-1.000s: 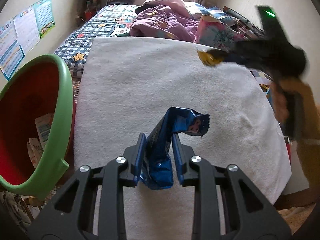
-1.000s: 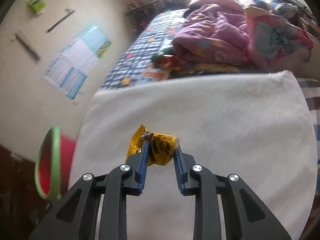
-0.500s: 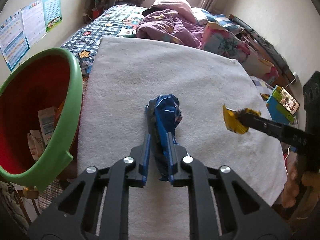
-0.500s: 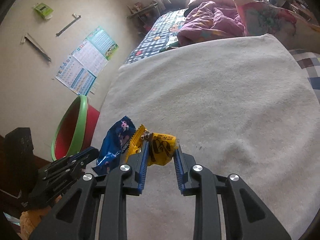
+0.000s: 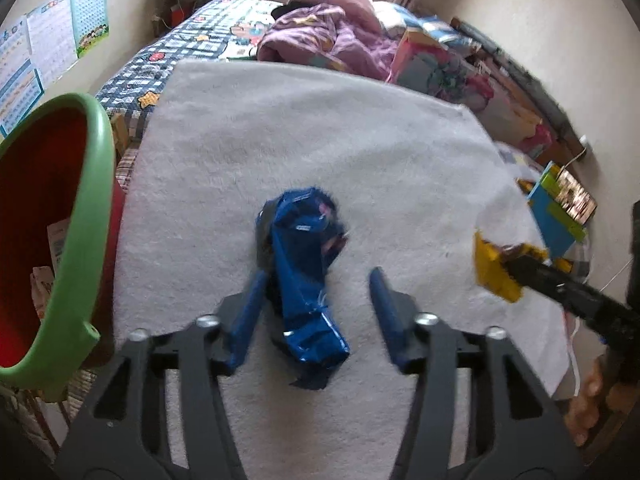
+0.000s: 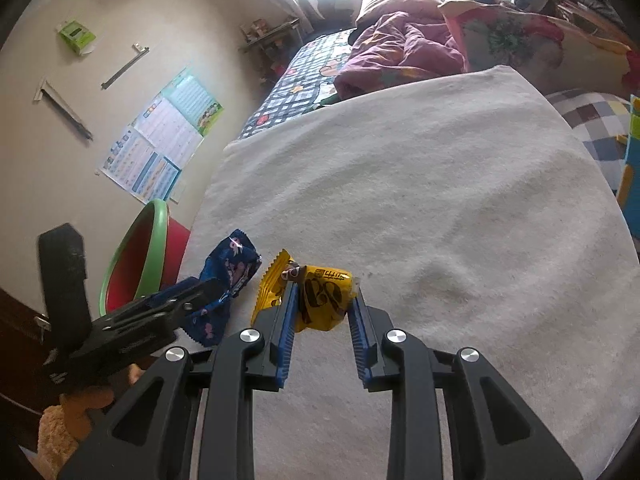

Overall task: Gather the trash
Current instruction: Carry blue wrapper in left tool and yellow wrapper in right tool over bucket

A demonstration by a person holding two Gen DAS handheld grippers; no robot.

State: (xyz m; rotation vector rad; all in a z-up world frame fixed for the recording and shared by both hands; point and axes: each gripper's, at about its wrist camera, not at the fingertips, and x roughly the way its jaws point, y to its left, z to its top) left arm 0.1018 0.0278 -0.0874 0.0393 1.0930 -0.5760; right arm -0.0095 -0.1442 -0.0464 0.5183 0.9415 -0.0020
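The left tool [image 5: 316, 280] was opening, its blue pads standing apart from the crumpled blue snack wrapper [image 5: 306, 280] between them; the wrapper leaned near the left pad, over the white towel [image 5: 320, 140] spread on the bed. Just left of that towel stood the red bin with a green rim [image 5: 96, 208], paper scraps inside. The right tool [image 6: 322, 300] was clamped on a yellow wrapper [image 6: 316, 300], held above the towel, just right of the blue one.
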